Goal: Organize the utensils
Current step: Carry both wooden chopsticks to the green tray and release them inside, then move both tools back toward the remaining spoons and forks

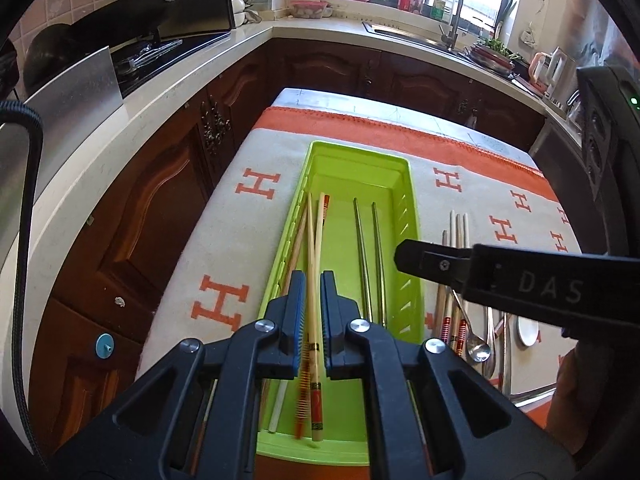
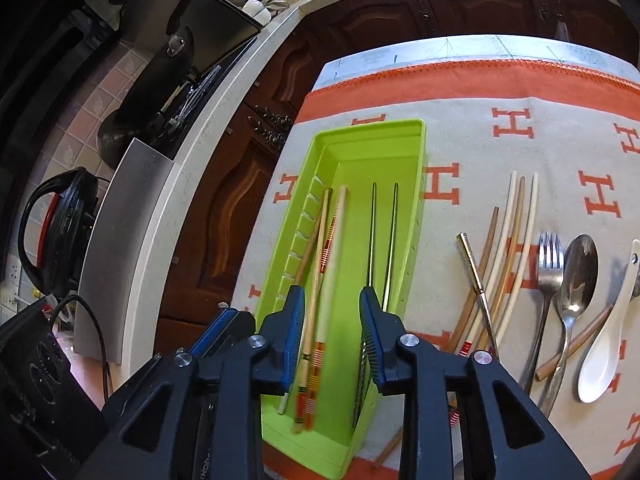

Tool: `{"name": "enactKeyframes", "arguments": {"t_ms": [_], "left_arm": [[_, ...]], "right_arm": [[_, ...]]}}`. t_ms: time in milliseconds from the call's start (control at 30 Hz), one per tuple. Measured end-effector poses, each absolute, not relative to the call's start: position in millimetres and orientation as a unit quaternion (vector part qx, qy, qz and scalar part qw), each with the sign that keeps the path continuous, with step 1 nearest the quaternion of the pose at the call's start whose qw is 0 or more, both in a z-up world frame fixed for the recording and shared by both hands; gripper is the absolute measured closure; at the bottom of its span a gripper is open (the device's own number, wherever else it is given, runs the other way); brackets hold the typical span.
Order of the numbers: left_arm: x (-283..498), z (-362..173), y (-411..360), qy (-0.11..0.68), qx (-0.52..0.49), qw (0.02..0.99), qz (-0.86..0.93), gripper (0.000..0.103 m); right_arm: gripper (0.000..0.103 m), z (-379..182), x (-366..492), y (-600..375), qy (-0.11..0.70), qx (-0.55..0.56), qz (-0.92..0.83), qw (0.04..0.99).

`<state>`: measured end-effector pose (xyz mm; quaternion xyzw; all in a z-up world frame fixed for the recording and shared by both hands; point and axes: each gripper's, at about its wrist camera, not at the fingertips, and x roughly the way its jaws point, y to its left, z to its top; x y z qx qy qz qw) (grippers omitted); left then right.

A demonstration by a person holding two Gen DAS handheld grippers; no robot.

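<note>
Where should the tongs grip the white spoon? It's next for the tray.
Grip the white spoon by its narrow handle near the top, coming from above with tongs across it. The handle lies clear on the cloth, while the bowl end is wide and rests by a brown chopstick.

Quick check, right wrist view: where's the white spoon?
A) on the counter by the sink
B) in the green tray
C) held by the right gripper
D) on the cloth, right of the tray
D: the white spoon lies on the cloth beside the fork and metal spoon, outside the green tray, which holds only chopsticks.
</note>
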<state>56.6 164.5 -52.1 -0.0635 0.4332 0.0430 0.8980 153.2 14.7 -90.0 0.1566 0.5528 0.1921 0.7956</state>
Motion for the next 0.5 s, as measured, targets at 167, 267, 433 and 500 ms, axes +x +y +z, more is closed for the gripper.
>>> {"name": "enactKeyframes", "arguments": {"t_ms": [167,267,433,500], "left_arm": [[56.1,-55.6,163.3,0.436,-0.071,0.896,0.041,0.098],[56.6,-56.0,160.0,0.439,-0.071,0.895,0.04,0.098],[56.3,-56.2,151.7,0.442,-0.07,0.893,0.038,0.098],[56.3,-56.2,149.9,0.445,-0.073,0.892,0.038,0.098]], "right_arm": [[0.074,-82.7,146.3,7.9,0.542,0.133,0.189,0.808],[0.074,-78.6,140.9,2.7,0.534,0.114,0.188,0.816],[0.074,-72.2,130.5,-8.1,0.524,0.093,0.183,0.827],[0.074,-69.5,126.6,-13.2,0.52,0.09,0.182,0.829]]}}
